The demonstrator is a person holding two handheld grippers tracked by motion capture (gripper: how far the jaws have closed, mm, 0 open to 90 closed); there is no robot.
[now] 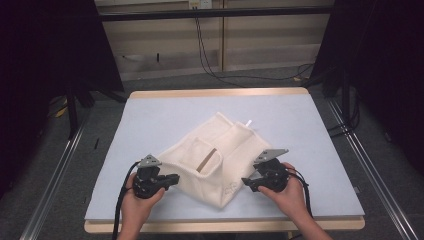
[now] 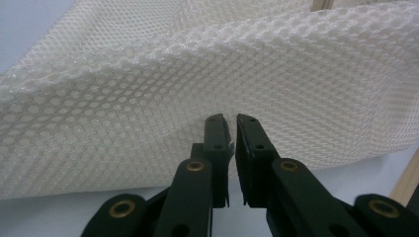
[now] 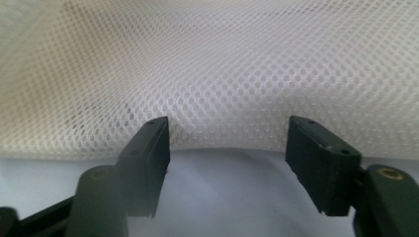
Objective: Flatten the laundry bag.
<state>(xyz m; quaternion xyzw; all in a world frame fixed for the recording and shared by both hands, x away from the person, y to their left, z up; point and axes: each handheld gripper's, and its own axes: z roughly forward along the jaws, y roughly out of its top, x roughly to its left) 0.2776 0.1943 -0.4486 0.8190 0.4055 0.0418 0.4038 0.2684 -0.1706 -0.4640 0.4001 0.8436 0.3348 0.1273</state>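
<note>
A cream mesh bag (image 1: pixel 220 150) lies crumpled on the pale blue mat (image 1: pixel 150 115), with a brown strip (image 1: pixel 206 161) showing in its opening. My left gripper (image 1: pixel 174 178) points at the bag's lower left edge. In the left gripper view the mesh (image 2: pixel 148 98) rises just beyond that gripper (image 2: pixel 233 118), whose jaws stand a narrow slit apart with nothing seen pinched. My right gripper (image 1: pixel 248 182) sits at the bag's lower right corner. Its jaws (image 3: pixel 227 129) are wide apart, and the hem of the mesh (image 3: pixel 222 74) hangs at their tips without touching the pads.
The mat covers a wooden table whose front edge (image 1: pixel 225 226) runs just under the person's hands. Bare mat lies behind and to both sides of the bag. Dark stands and cables (image 1: pixel 210 65) are on the floor beyond the table.
</note>
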